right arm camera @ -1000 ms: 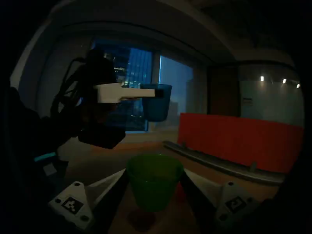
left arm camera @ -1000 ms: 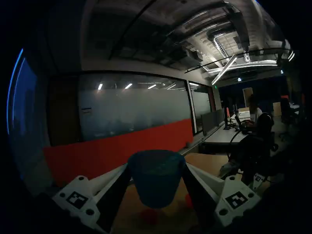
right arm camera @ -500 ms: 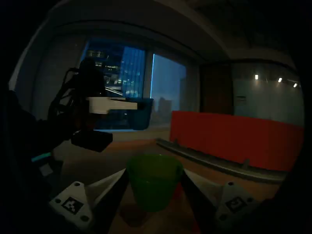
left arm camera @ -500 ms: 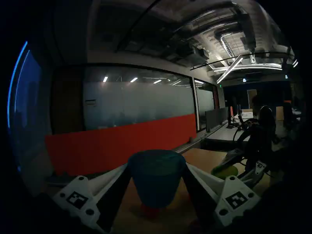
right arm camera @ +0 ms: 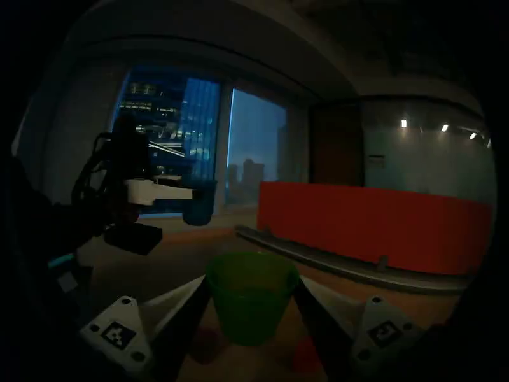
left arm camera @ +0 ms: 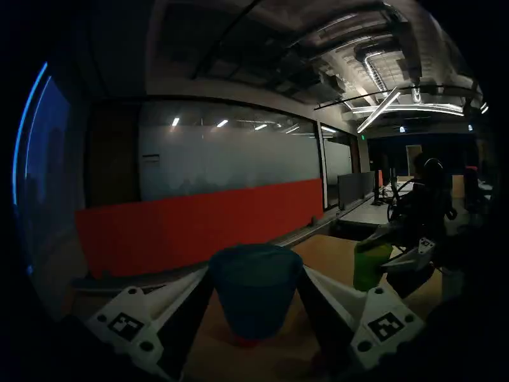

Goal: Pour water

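Over the table (left arm camera: 327, 254), two cups (left arm camera: 256, 290) (right arm camera: 252, 296): blue, green.

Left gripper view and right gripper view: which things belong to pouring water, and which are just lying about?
For the job:
blue cup, held in the left gripper
green cup, held in the right gripper

Just lying about:
small red object on the table
red wall panel
person at a far desk
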